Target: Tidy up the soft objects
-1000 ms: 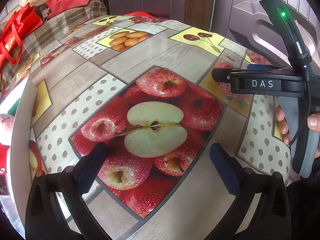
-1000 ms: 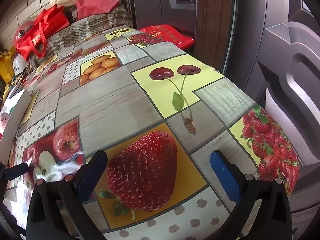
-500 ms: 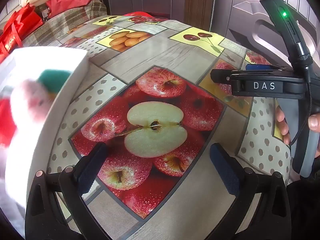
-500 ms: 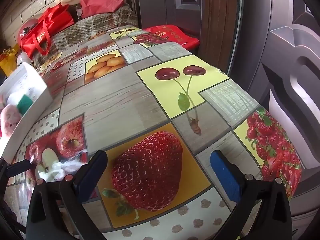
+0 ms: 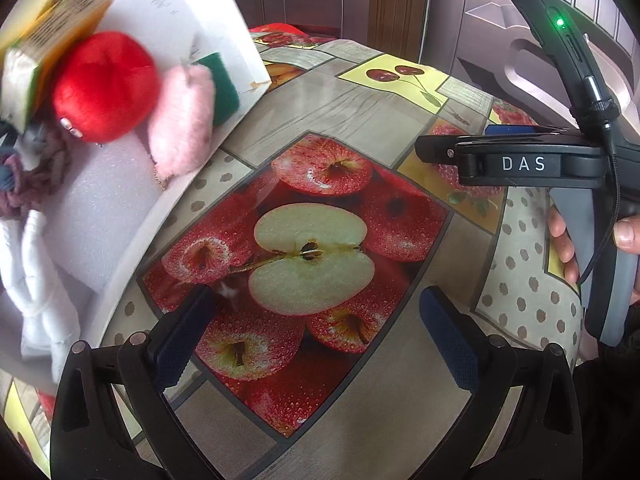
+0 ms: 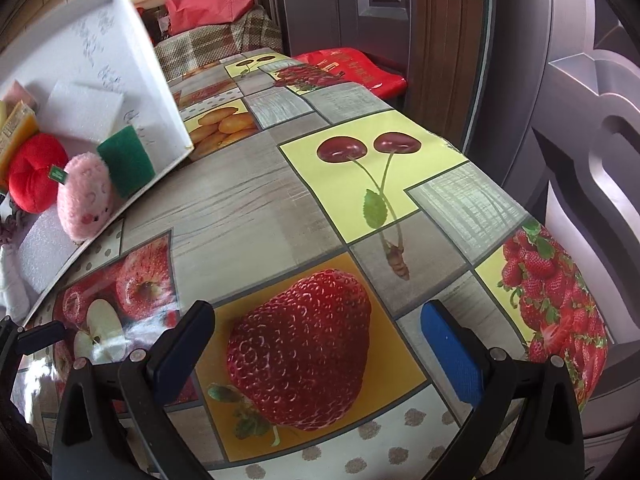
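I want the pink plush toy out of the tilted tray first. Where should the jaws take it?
Grip the pink plush toy across its rounded middle, coming from the table side, probably: that flank is bare, while the green sponge and red plush crowd its other sides.

White tray (image 6: 132, 46) carries red plush (image 6: 34, 174), pink plush (image 6: 84, 200), green sponge (image 6: 127, 160), white foam blocks (image 6: 82, 110) & yellow-orange pack (image 6: 16, 130); beside tray, tablecloth (image 6: 248, 208) shows fruit-print squares: red apples, strawberry, cherries on yellow, grey wood-grain, dotted beige.
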A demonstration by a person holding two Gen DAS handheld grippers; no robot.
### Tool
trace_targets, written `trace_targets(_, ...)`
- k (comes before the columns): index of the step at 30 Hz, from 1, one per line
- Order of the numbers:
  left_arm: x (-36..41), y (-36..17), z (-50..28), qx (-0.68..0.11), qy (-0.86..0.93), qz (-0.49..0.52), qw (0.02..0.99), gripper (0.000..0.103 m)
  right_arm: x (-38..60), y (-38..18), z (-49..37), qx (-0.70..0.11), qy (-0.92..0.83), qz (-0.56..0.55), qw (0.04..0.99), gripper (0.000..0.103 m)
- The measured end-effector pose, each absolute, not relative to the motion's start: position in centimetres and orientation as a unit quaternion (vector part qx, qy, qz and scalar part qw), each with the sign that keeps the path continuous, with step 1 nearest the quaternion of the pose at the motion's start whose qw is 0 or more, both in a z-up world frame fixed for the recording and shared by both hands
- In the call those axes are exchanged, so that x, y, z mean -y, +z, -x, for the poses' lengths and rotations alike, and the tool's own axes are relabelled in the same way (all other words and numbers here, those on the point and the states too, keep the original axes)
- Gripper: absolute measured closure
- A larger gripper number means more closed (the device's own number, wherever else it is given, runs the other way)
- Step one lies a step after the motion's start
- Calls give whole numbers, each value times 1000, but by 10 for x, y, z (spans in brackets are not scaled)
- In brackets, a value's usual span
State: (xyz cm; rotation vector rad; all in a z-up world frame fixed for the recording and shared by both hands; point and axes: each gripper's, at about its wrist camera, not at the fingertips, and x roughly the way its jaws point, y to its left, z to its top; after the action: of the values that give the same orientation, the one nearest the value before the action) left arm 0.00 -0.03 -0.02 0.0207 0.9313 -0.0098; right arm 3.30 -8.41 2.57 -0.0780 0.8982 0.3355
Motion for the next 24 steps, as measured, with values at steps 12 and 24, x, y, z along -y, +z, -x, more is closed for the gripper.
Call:
trace_targets(12,2,0,1,-449,-5,-9,893,1,82,26,-35,-432,161,39,886,0)
trace_targets(24,2,0,-2,-449,-5,-9,893,1,83,26,-34,-432,162,37,886,0)
